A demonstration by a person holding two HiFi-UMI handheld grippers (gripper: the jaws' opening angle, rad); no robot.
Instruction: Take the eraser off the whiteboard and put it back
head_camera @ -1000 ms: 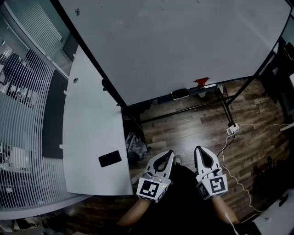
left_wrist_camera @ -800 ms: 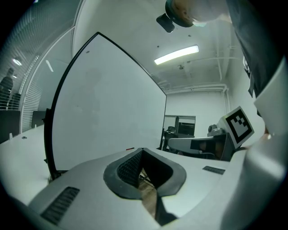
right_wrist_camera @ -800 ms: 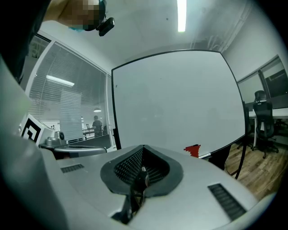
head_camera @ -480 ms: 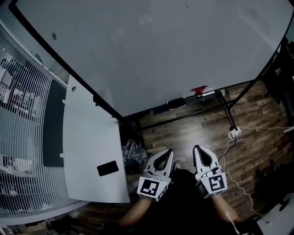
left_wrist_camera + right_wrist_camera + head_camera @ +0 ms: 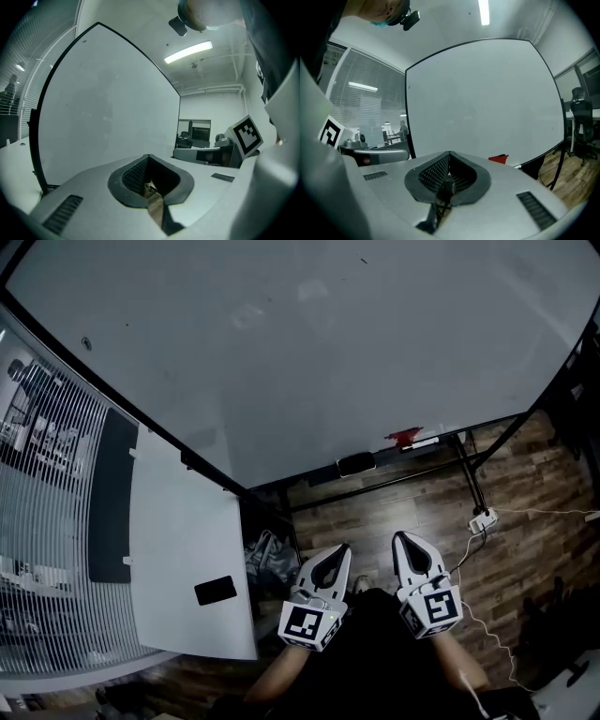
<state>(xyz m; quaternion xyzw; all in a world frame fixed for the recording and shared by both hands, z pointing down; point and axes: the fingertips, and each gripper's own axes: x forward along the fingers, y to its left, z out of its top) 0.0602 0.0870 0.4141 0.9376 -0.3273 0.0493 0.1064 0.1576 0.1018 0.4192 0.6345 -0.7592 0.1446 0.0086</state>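
Approach stage: left claw [image 5: 337, 554] and right claw [image 5: 406, 542], both clenched and empty, pointed side by side toward the large white black-framed whiteboard [image 5: 309, 343]. The dark oblong eraser [image 5: 355, 464] sat at the board's lower edge, near a small red object [image 5: 405, 436] and well apart from either claw. Next move, by judgement: carry one claw to the eraser, open it, then close across its narrow sides.

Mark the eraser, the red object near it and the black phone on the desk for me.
eraser [image 5: 356, 464], head view, middle of its dark top.
red object [image 5: 405, 436], head view, centre of its red body.
black phone [image 5: 216, 591], head view, centre of its upper face.
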